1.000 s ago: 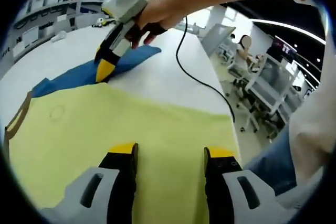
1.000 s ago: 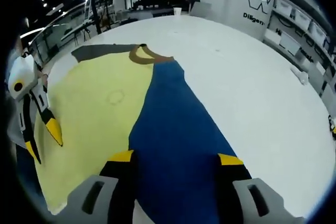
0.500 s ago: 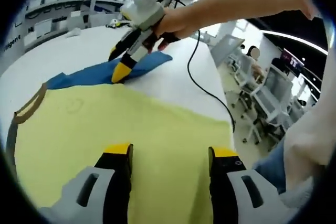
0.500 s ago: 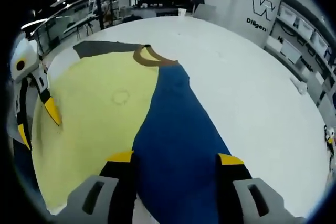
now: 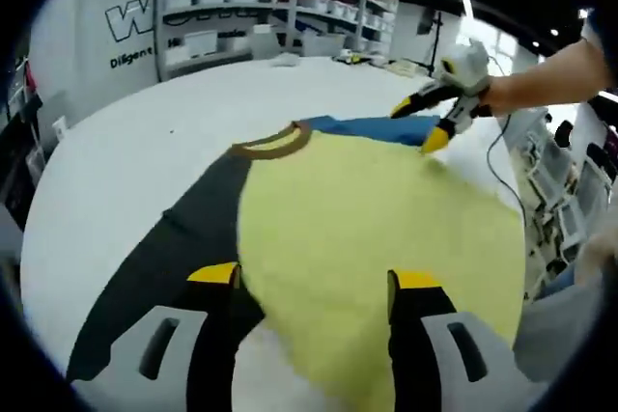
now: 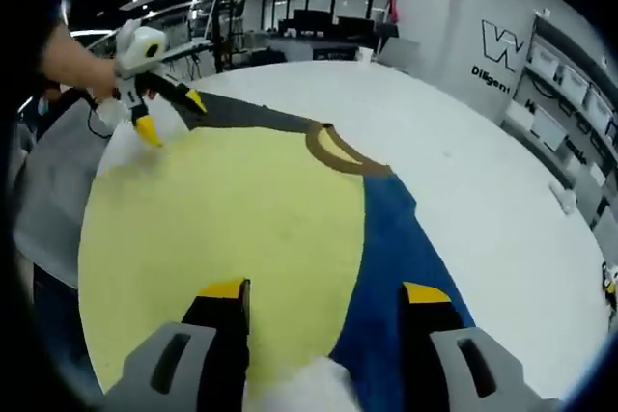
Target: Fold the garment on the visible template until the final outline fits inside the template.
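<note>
A: Left gripper view first, taking the collar (image 5: 272, 142) as landmark. The shirt (image 5: 377, 229) lies flat on the table (image 5: 126, 132): a grey sleeve (image 5: 164, 267) left of the collar, the yellow body below it, a blue sleeve (image 5: 372, 127) to its right. The left gripper (image 5: 307, 282) hangs with jaws apart, empty, over the hem. The right gripper (image 5: 436, 123) is right of the collar, jaws spread, tips near the blue sleeve.

B: How would you fold it well?

A: I'd pinch a sleeve edge cleanly, carry it over the yellow body toward the collar line and lay it flat.

B: And the right gripper view?

A: It adds a wide blue panel (image 6: 396, 267) beside the collar (image 6: 338, 153), and the right gripper (image 6: 323, 301), open and empty. The left gripper (image 6: 166, 111) is left of that collar. No template outline is clear to me in either view.
</note>
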Action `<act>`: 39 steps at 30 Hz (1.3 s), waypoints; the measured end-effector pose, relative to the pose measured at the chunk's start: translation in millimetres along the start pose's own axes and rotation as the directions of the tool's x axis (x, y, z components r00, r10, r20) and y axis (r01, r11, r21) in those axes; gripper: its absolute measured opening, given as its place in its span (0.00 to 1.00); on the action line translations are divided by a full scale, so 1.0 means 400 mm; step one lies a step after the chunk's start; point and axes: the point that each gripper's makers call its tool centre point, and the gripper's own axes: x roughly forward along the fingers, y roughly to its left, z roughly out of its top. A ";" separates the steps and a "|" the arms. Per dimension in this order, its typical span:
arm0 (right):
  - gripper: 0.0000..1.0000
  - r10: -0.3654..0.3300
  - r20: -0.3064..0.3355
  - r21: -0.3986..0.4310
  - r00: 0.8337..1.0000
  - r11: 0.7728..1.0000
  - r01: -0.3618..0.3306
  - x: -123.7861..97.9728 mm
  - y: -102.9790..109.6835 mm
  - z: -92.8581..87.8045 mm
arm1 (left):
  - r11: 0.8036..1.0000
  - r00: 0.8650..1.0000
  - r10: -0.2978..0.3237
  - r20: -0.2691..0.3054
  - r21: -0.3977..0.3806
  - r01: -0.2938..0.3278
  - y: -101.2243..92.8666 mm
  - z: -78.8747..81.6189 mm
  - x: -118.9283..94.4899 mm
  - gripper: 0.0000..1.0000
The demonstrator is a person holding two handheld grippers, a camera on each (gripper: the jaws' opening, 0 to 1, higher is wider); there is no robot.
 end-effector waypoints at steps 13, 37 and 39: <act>0.63 0.263 0.074 -0.194 0.962 0.950 -0.245 0.168 0.333 0.203 | 0.993 0.991 0.102 -0.083 0.067 -0.096 0.182 -0.016 0.013 0.61; 0.74 0.573 -0.074 -0.383 0.816 0.740 -0.553 0.296 0.675 0.266 | 0.998 0.990 0.052 -0.128 0.051 -0.045 0.252 -0.049 0.056 0.68; 0.76 0.568 -0.074 -0.397 0.819 0.737 -0.547 0.296 0.680 0.261 | 0.998 0.990 0.048 -0.133 0.053 -0.041 0.258 -0.045 0.060 0.68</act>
